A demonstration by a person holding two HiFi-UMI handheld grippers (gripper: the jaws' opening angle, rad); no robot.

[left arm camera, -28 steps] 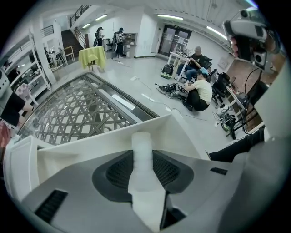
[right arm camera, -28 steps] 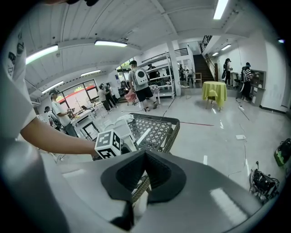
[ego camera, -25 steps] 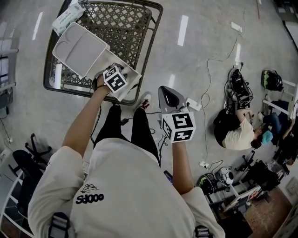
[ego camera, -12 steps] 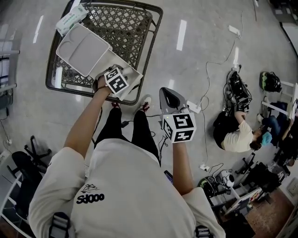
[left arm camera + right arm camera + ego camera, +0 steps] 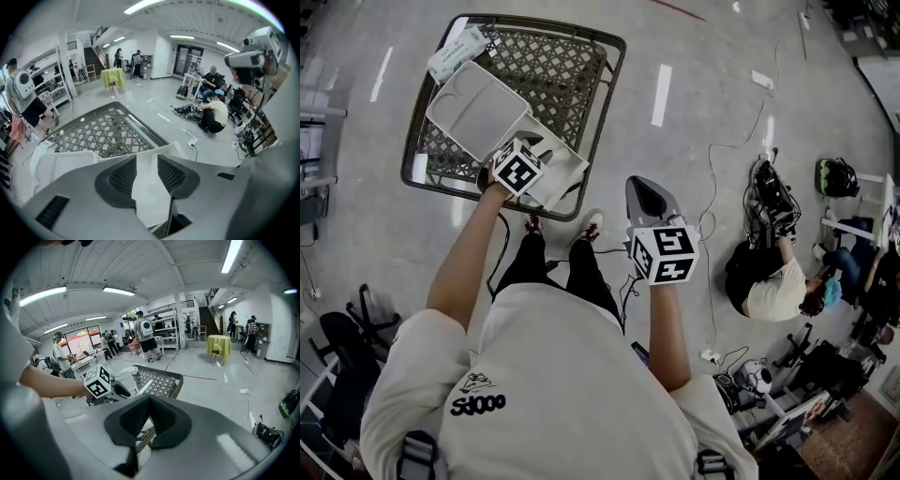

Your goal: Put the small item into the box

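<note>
Your left gripper (image 5: 146, 160), jaws just narrowed yet apart and empty, hangs over the box (image 5: 570, 167), right gripper (image 5: 150, 400) clenched empty; that box looks light and thin-walled, so grip its near rim.

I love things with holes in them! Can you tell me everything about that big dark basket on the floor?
The basket looks like dark metal. It has a thick rim with rounded corners around a criss-cross lattice of diamond-shaped holes. It stands level on the shiny grey floor. An open white box lies in it towards the near-left side, and a white-and-green packet rests at its far-left corner.
</note>
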